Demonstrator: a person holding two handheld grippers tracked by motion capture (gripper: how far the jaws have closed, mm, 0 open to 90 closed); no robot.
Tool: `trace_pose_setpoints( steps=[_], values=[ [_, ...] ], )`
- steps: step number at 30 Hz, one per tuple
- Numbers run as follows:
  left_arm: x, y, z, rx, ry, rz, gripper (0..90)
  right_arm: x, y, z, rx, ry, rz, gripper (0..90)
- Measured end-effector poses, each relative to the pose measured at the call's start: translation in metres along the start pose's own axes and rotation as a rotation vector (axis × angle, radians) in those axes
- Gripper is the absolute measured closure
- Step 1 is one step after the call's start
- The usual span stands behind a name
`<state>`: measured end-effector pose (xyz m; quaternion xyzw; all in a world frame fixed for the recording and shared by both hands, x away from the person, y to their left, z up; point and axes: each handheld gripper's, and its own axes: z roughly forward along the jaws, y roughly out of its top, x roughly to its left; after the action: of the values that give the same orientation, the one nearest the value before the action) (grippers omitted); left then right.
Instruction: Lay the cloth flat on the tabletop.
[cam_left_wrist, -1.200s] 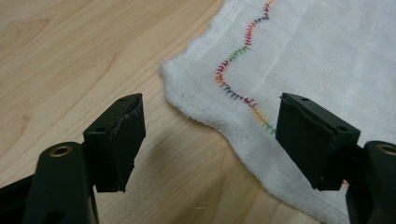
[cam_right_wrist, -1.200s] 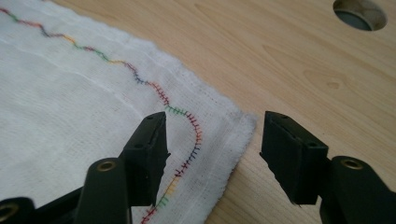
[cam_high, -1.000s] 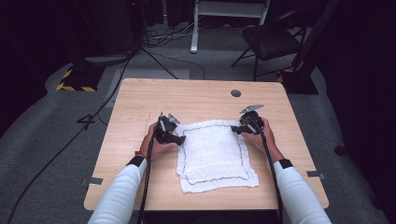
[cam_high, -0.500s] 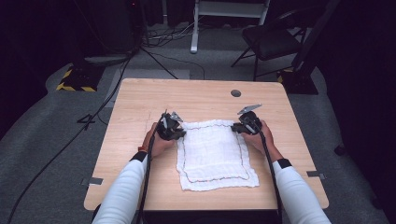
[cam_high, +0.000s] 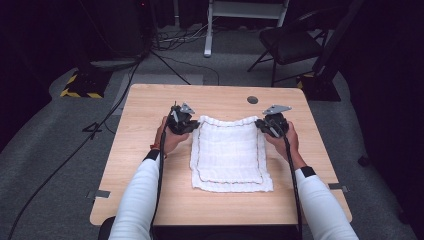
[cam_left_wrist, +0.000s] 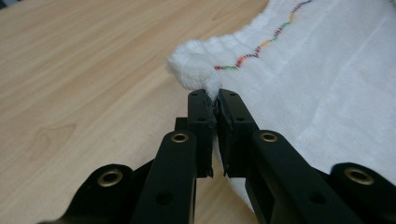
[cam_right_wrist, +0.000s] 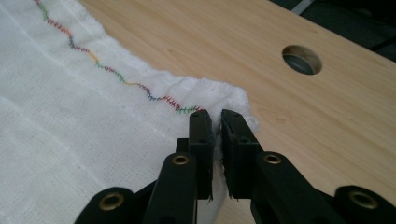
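White cloth (cam_high: 230, 152) looks light, limp, likely to sag; left gripper (cam_left_wrist: 213, 100) and right gripper (cam_right_wrist: 216, 119) each pinch a far corner, nearest the table's cable hole (cam_high: 252, 100).

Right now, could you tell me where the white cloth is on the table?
In the high view the white cloth lies mid-table, its two far corners pinched by the left gripper and right gripper, near the round hole.

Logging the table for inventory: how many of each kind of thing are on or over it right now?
White cloth: 1
Left claw, shut on a far corner: 1
Right claw, shut on the other far corner: 1
Total: 3
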<state>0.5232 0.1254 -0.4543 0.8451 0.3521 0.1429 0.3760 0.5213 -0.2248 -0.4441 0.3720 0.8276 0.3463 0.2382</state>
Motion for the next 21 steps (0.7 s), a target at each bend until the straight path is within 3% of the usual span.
trace_pose_setpoints(
  steps=[2,5,7,10,13,15,19,21],
  values=[
    [0.003,0.003,0.005,-0.005,0.018,-0.027,81.1,-0.005,0.005,0.000,0.003,-0.028,0.005,81.8],
    [0.008,0.004,0.008,-0.011,0.043,-0.084,70.9,-0.012,0.011,0.001,0.001,-0.114,0.023,73.5],
    [0.007,0.002,0.006,0.002,0.037,-0.072,63.1,-0.019,0.013,-0.001,0.005,-0.114,0.055,70.5],
    [0.000,-0.003,-0.005,0.034,0.038,-0.005,56.4,-0.022,0.010,-0.005,0.010,-0.094,0.056,66.8],
    [-0.008,-0.011,-0.020,0.043,0.029,0.031,47.3,-0.018,0.003,-0.011,0.015,-0.016,0.056,60.3],
    [-0.013,-0.020,-0.029,0.066,0.019,0.054,41.5,-0.007,0.000,-0.015,0.010,0.022,0.038,59.1],
    [-0.026,-0.039,-0.042,0.103,0.042,0.095,30.3,0.025,-0.002,-0.026,-0.023,0.169,-0.038,56.7],
    [-0.031,-0.048,-0.047,0.120,0.044,0.100,26.9,0.046,-0.003,-0.029,-0.025,0.236,-0.107,56.2]
  ],
)
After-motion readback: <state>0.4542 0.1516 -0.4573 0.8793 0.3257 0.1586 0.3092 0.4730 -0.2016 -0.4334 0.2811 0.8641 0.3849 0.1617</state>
